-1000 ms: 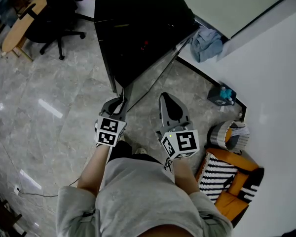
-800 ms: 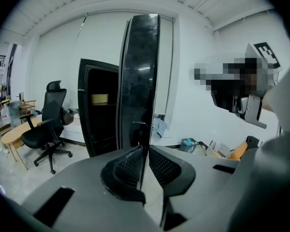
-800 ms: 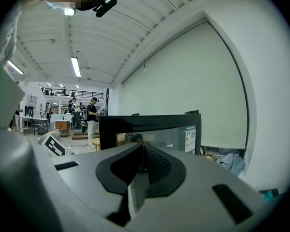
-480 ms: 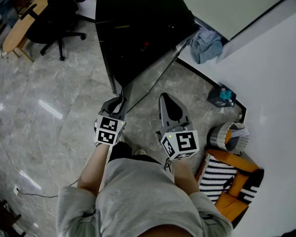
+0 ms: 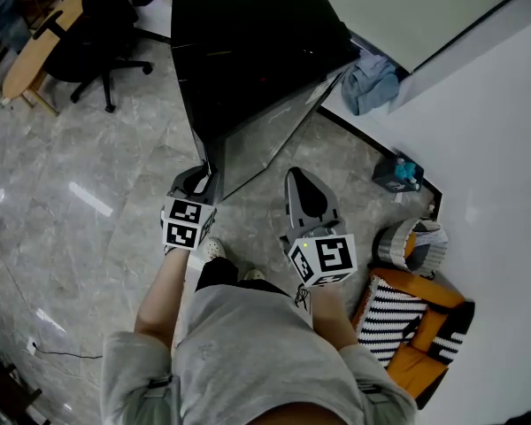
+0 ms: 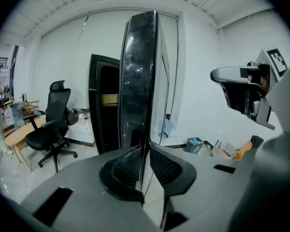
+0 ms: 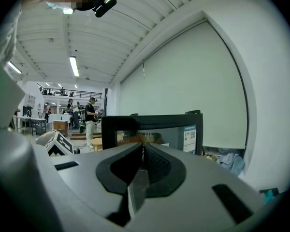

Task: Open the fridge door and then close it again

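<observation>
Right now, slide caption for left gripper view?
Open fridge door, edge-on, gripped by the left gripper, its jaws just opening around it; office chair at left.

- I read this as an open-plan office hall, not a home kitchen.
- At the far left, a black swivel office chair point(image 5: 102, 25) on castors sits beside a curved wooden desk point(image 5: 37, 47).
- The floor point(image 5: 88, 175) is polished grey stone tile, running wide and open to the left.
- In the right gripper view I see a high ribbed ceiling point(image 7: 116, 37) hung with strip lights point(image 7: 74, 65), and a railed mezzanine point(image 7: 67, 94) far off.
- People point(image 7: 90, 117) stand among tables beneath that mezzanine.
- The black fridge door point(image 6: 140, 81) stands ajar over bare floor beside plain white walls point(image 5: 500, 140).
</observation>
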`<state>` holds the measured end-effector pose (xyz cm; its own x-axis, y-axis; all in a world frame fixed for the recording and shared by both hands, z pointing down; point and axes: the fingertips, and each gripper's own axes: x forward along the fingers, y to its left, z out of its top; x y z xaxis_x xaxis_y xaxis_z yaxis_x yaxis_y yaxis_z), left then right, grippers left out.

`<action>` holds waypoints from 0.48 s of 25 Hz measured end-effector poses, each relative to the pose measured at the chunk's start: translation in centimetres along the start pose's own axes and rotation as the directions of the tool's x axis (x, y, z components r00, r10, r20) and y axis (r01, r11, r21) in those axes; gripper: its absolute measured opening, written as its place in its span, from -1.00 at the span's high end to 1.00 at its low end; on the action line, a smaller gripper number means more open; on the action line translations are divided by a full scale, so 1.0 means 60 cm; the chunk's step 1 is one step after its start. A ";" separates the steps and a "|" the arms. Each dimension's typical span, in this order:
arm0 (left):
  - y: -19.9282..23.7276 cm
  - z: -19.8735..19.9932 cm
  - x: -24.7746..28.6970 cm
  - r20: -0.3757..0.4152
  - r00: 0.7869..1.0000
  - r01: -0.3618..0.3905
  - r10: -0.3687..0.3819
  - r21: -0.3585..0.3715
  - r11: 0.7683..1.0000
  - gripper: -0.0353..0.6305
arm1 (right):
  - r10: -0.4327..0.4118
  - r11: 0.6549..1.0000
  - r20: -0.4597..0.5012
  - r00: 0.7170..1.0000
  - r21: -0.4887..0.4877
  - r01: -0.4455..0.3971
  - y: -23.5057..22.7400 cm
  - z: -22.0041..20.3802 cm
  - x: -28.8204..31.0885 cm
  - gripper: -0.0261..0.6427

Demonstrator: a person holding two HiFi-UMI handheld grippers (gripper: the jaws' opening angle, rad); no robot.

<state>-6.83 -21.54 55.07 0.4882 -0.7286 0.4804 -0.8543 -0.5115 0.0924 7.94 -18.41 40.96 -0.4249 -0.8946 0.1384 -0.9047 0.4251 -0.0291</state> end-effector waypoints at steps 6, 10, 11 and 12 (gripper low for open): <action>0.056 0.013 0.014 -0.009 1.000 -0.022 0.022 0.013 1.000 0.69 | -0.013 1.000 -0.007 1.000 -0.004 0.013 0.004 0.002 0.019 0.85; 0.094 0.022 0.029 -0.014 0.999 -0.038 0.038 0.024 0.999 0.68 | -0.018 1.000 -0.012 1.000 -0.009 0.018 0.005 0.001 0.035 0.85; 0.101 0.025 0.033 -0.014 0.999 -0.038 0.038 0.023 0.999 0.67 | -0.020 1.000 -0.014 1.000 -0.010 0.020 0.005 0.001 0.039 0.85; 0.107 0.029 0.037 -0.014 0.999 -0.035 0.035 0.020 0.999 0.67 | -0.023 1.000 -0.017 1.000 -0.009 0.023 0.005 0.001 0.042 0.85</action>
<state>-10.93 -27.22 55.21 0.4551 -0.7397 0.4956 -0.8671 -0.4949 0.0576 6.59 -20.56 41.25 -0.4030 -0.9019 0.1555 -0.9139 0.4055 -0.0166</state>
